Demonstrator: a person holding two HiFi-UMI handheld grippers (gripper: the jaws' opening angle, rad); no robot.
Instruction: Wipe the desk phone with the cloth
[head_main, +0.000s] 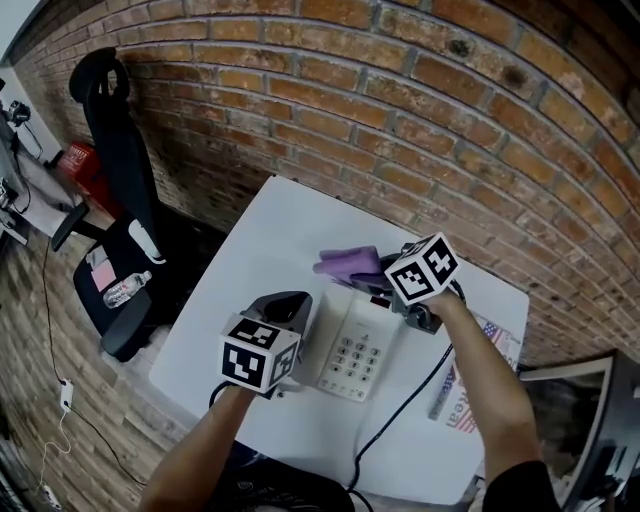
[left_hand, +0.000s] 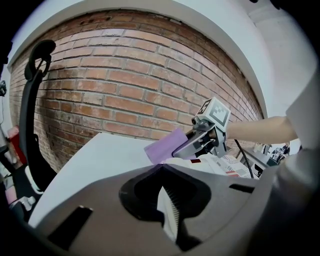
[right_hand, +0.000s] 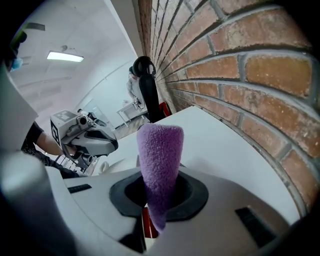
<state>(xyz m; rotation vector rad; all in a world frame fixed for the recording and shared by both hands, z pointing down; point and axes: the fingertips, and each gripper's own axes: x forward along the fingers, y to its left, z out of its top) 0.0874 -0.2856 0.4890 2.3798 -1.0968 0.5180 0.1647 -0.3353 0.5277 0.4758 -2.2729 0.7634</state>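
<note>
A white desk phone (head_main: 355, 355) with a grey keypad sits mid-table on the white table (head_main: 260, 240). My left gripper (head_main: 289, 306) is at the phone's left side. In the left gripper view (left_hand: 167, 210) it is shut on a white ridged piece that looks like the handset. My right gripper (head_main: 388, 272) hovers over the phone's far end, shut on a purple cloth (head_main: 348, 265). The cloth (right_hand: 160, 160) sticks up out of its jaws. From the left gripper view the cloth (left_hand: 165, 147) hangs just above the phone's back edge.
A brick wall (head_main: 420, 90) runs close behind the table. A black office chair (head_main: 120, 200) with a water bottle (head_main: 125, 290) on it stands to the left. A black cable (head_main: 400, 410) and a printed sheet (head_main: 470, 400) lie right of the phone.
</note>
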